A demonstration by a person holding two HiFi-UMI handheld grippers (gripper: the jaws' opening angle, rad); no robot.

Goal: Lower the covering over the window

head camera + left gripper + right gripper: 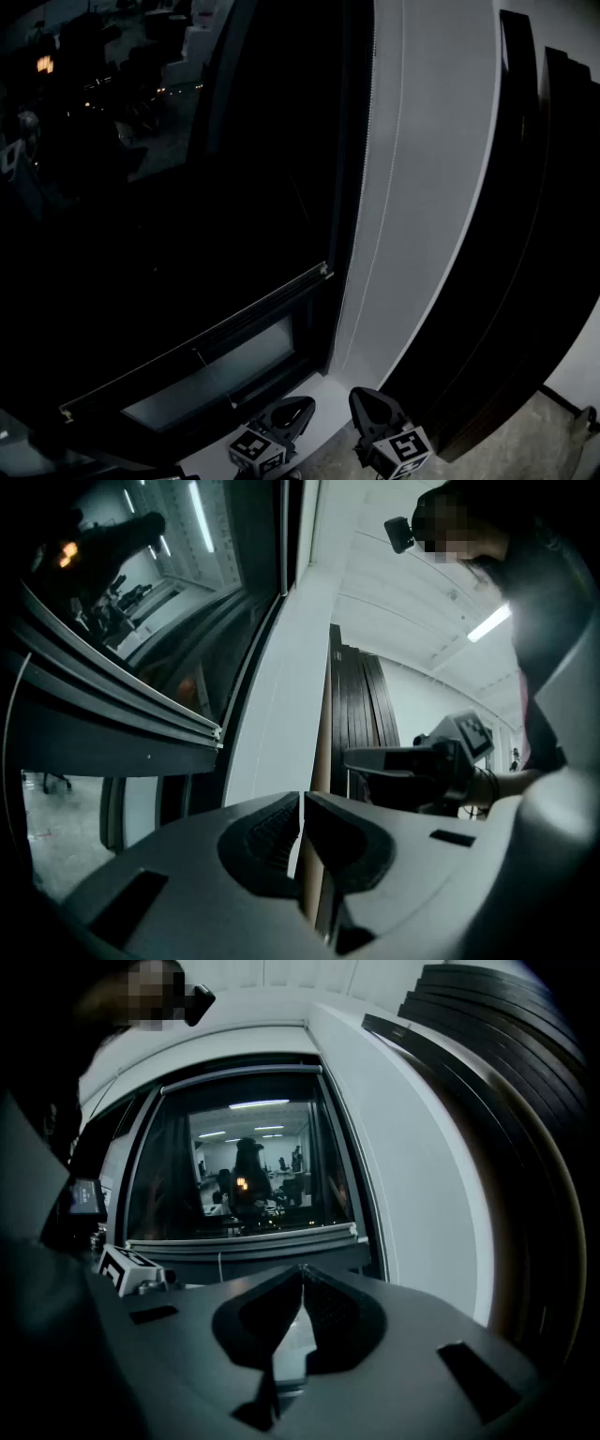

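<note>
Dark glossy window point(187, 206) beside smooth white wall point(422, 187).

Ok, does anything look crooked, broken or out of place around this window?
Nothing stands out. The rail across the window sits level, its cord hangs straight, and the left gripper and right gripper are both shut with nothing between their fingers.

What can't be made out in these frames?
- Window, head view: too dark and reflective to tell whether it's covered.
- Thin line on the white wall, head view: cord or seam, too thin to tell.
- Left gripper and right gripper, head view: rear cut off by the bottom edge.
</note>
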